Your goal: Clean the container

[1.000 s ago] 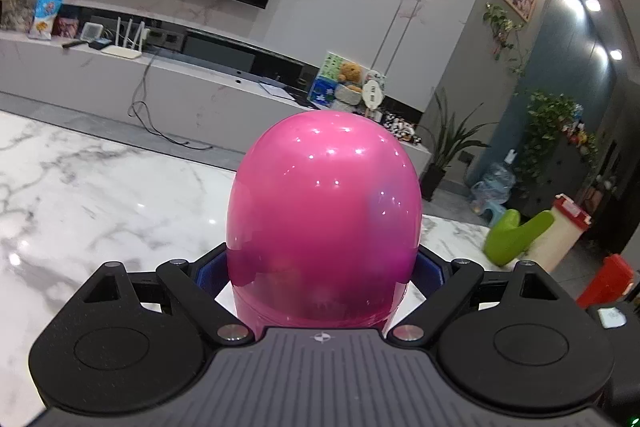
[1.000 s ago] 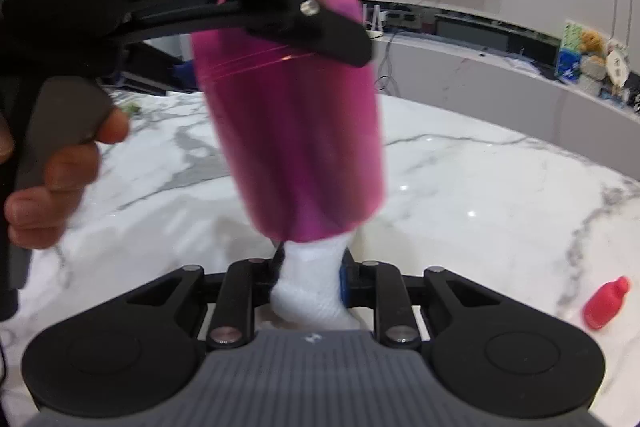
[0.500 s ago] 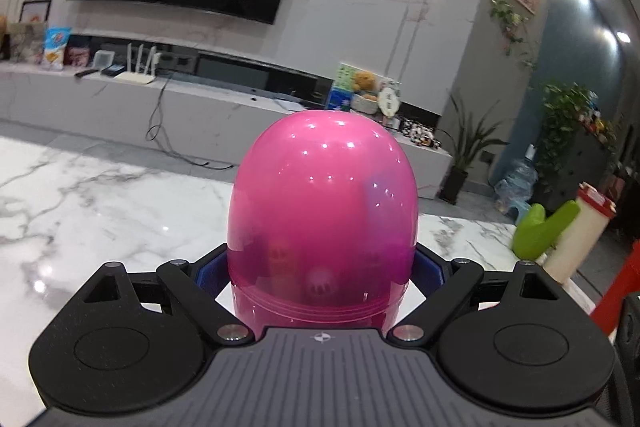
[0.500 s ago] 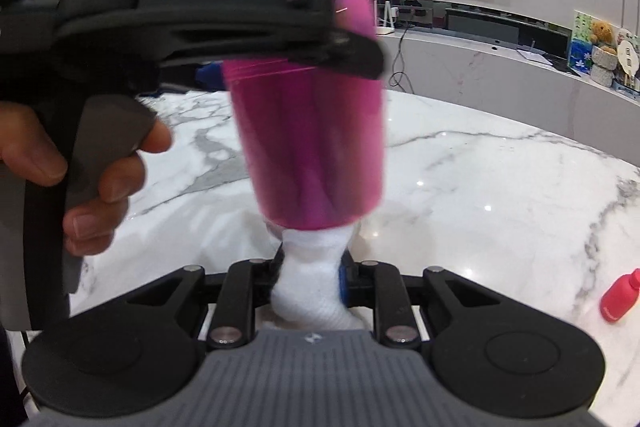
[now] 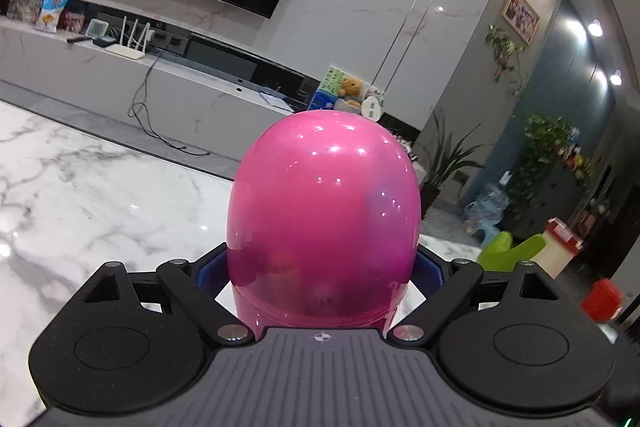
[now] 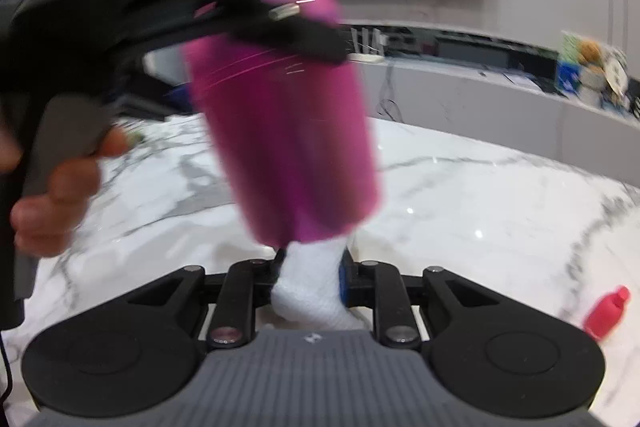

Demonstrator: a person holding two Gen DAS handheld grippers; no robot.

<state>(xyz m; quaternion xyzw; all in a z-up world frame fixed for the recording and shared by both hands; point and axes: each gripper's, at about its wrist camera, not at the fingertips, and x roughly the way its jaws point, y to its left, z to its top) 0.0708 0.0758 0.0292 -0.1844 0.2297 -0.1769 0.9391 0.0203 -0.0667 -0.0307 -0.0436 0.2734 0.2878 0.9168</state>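
Observation:
A glossy pink container (image 5: 323, 211) fills the middle of the left wrist view, rounded closed end up, and my left gripper (image 5: 322, 267) is shut on its sides. In the right wrist view the same pink container (image 6: 288, 147) hangs mouth-down and tilted, held by the left gripper (image 6: 280, 27), blurred by motion. My right gripper (image 6: 312, 267) is shut on a white cloth (image 6: 314, 287) whose top end goes into the container's open mouth. The inside of the container is hidden.
A white marble table (image 6: 480, 211) lies under both grippers. A small red bottle (image 6: 606, 313) lies on it at the right. Behind are a TV wall and a low cabinet (image 5: 180, 87), plus plants and a green stool (image 5: 508, 251) on the floor to the right.
The pink container has swung and tilted in the left gripper while the cloth stays in its mouth. The left wrist view has rotated. Both grips are unchanged.

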